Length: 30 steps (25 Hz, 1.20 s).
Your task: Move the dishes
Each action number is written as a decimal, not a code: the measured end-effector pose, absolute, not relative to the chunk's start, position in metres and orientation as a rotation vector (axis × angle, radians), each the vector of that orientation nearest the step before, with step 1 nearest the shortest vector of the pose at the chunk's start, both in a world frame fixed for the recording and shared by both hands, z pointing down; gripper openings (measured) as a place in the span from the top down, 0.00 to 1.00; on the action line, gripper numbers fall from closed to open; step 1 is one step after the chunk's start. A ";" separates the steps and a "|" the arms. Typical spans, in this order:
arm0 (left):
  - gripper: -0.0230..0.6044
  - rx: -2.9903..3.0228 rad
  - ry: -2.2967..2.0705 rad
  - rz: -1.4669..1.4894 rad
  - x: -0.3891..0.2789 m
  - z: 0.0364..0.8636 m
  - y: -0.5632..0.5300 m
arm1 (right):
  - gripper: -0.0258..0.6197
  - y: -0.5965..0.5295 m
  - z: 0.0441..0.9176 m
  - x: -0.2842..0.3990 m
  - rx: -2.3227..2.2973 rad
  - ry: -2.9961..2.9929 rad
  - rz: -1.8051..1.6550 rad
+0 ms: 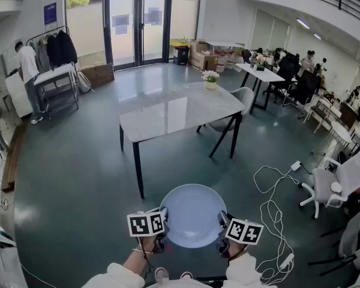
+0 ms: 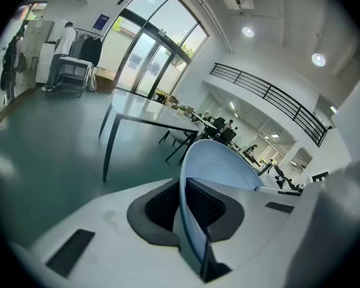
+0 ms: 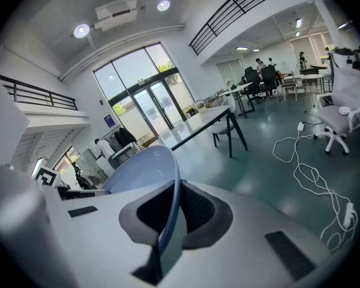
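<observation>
Underfoot, a broad teal polished floor (image 1: 78, 161) fills most of the head view, running back to tall glass doors with dark frames (image 1: 138, 23). A long pale grey stone-topped table on black legs (image 1: 180, 110) stands in the middle of the room, well ahead of the person.

Nearer than the table, a round pale blue shallow plate (image 1: 193, 216) hangs in the air above the floor, touching neither the floor nor the tabletop. It sits roughly level, its hollow side up, between the two grippers.

The left gripper (image 1: 162, 230) takes the plate's left rim and the right gripper (image 1: 222, 230) takes the opposite rim, so the plate spans the gap between them. In the left gripper view, the plate (image 2: 219, 167) rises edge-on from the left gripper (image 2: 186, 212), whose jaws stand narrow, their dark pads pressed on either face of the rim. In the right gripper view, the plate (image 3: 141, 170) runs likewise through the right gripper (image 3: 171, 215), jaws close together and clamped on the thin rim.

To the right on the floor lies a loose white cable (image 1: 273, 212). On the table's far end stands a small pot of pale flowers (image 1: 210, 80).
</observation>
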State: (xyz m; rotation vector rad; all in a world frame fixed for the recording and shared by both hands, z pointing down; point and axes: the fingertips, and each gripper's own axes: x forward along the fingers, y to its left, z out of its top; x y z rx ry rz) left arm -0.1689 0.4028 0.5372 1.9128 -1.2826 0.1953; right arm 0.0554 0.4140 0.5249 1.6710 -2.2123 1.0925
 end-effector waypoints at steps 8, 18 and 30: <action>0.92 1.909 -1.277 0.196 -0.177 0.539 0.412 | 0.85 0.424 0.526 0.047 1.674 -2.207 1.091; 0.92 1.921 -1.264 0.185 -0.187 0.540 0.416 | 0.85 0.429 0.527 0.038 1.691 -2.218 1.107; 0.92 1.944 -1.236 0.195 -0.222 0.542 0.405 | 0.85 0.423 0.532 0.003 1.719 -2.196 1.143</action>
